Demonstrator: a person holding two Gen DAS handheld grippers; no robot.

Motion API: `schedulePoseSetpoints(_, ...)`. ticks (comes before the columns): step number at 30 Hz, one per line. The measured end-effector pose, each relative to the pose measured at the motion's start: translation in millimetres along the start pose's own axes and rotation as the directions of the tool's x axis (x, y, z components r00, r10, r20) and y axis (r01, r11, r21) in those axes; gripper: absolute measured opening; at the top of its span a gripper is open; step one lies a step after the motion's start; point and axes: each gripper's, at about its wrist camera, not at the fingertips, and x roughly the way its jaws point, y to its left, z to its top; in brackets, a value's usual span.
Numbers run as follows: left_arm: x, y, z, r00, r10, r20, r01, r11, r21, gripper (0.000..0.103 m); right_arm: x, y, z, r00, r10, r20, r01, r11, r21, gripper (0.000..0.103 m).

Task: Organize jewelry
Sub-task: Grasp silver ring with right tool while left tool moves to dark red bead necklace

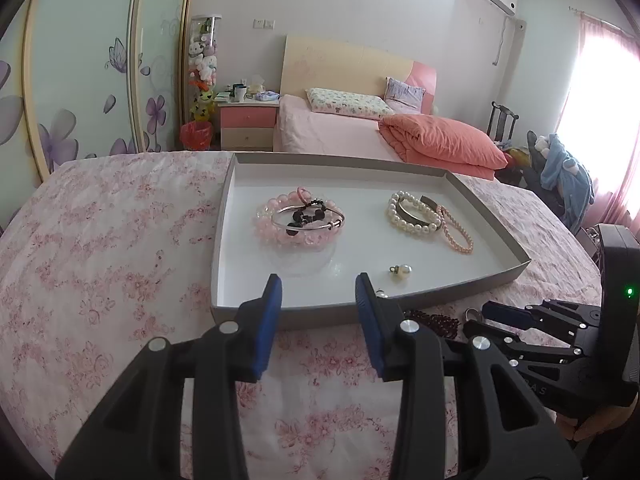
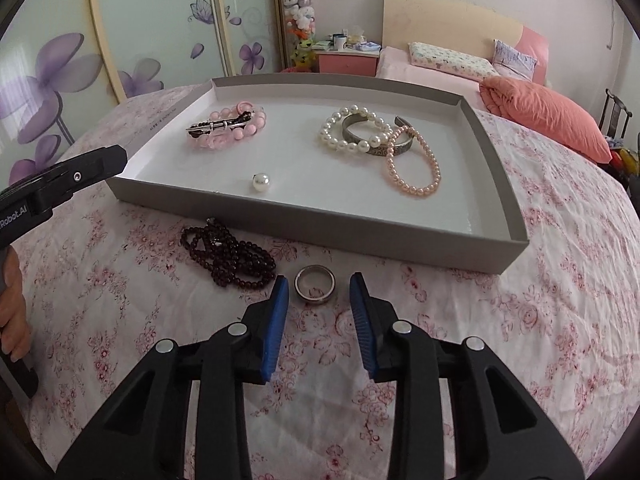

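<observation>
A grey tray (image 2: 320, 222) lies on the flowered cloth. In it are a pink bead bracelet pile with a silver bangle (image 2: 228, 126), a white pearl bracelet (image 2: 352, 128) over a metal cuff (image 2: 362, 136), a peach pearl bracelet (image 2: 416, 164) and a loose pearl pendant (image 2: 261, 181). In front of the tray lie a dark red bead strand (image 2: 232, 256) and a silver ring (image 2: 315, 283). My right gripper (image 2: 319, 280) is open, its blue pads on either side of the ring, not touching it. My left gripper (image 1: 319, 280) hangs open and empty over the tray's near edge (image 1: 248, 314).
The cloth (image 2: 540, 280) covers a rounded table that drops away on all sides. A person's hand (image 2: 14, 320) holds the left gripper's handle at the left. Behind stand a bed (image 1: 340, 132), a nightstand (image 1: 248, 124) and a wardrobe (image 1: 80, 100).
</observation>
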Motion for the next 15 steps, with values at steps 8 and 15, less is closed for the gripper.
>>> schedulePoseSetpoints(8, 1, -5, -2, 1.000, -0.002, -0.008, 0.002, 1.000, 0.012, 0.039, -6, -23, -4, 0.998, -0.064, 0.001, 0.064, 0.995, 0.082, 0.023)
schedulePoseSetpoints(15, 1, -19, -6, 0.999, -0.034, -0.028, 0.035, 0.999, 0.040, 0.047, -22, -51, -22, 0.995, -0.100, -0.001, 0.099, 0.983, 0.153, 0.023)
